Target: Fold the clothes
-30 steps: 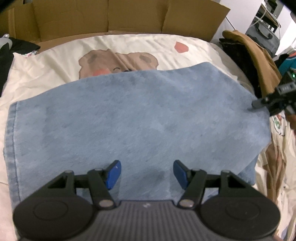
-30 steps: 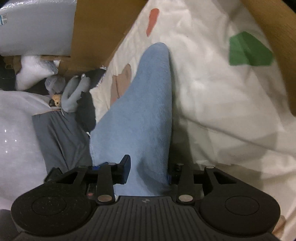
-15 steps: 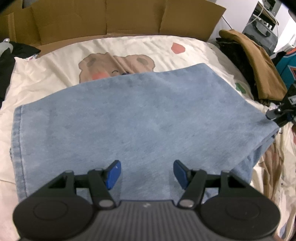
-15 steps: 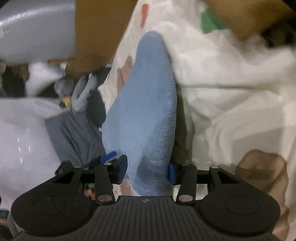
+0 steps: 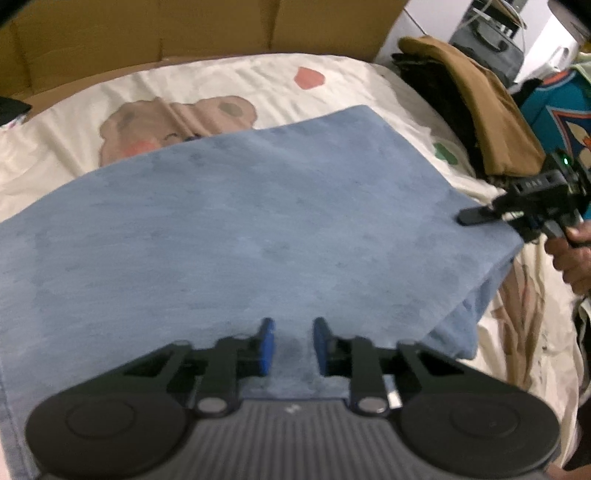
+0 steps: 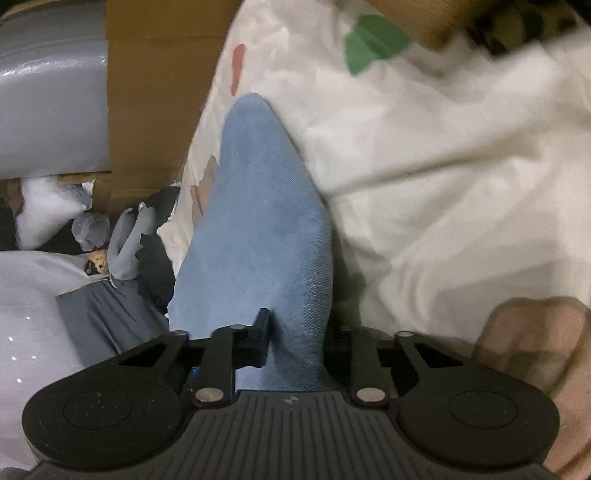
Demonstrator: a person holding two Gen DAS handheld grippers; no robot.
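Blue denim garment [image 5: 258, 221] was spread on the bed [image 5: 240, 81]; left tool [image 5: 290, 345] and right tool [image 6: 297, 332] were closing on its edges.

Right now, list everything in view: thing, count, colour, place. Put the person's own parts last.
blue garment: one, light blue denim-like, spread across the bed sheet
bed sheet: one, cream with a brown bear print and red and green shapes, under the garment
cardboard: tan panels, standing behind the bed
brown garment: one, tan, on a dark pile at the bed's right edge
teal item: one, teal with a print, far right
grey clothing: grey heap, beside the bed
left gripper: black with blue pads, jaws closing on the garment's near edge
right gripper: black, jaws closing on the garment's side edge
hand: one, holding the right gripper
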